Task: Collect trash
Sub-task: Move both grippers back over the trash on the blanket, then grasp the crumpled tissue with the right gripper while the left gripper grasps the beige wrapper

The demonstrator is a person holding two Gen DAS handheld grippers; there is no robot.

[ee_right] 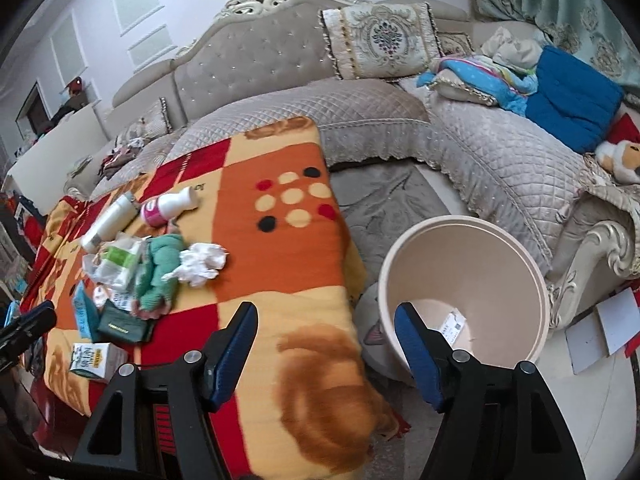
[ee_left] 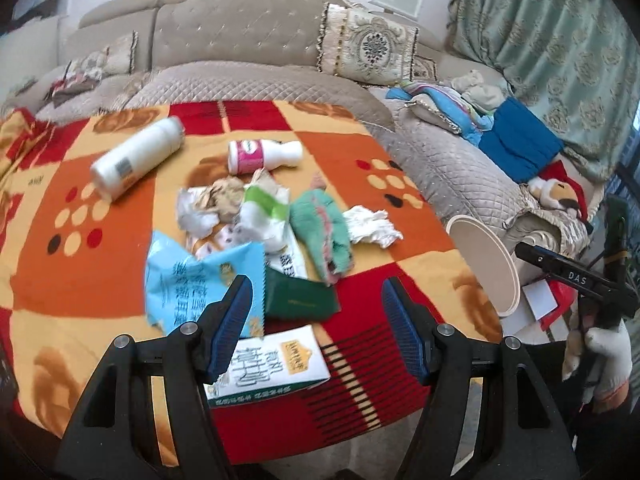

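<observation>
Behind the left gripper (ee_left: 318, 330), a half-hidden carton (ee_left: 276, 364).

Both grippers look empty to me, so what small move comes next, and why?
Probably lower the left gripper onto the milk carton right beneath its open, empty jaws and close on it. Trash is piled on the blanket, and the bin stands open beside the table by the empty right gripper.
</observation>
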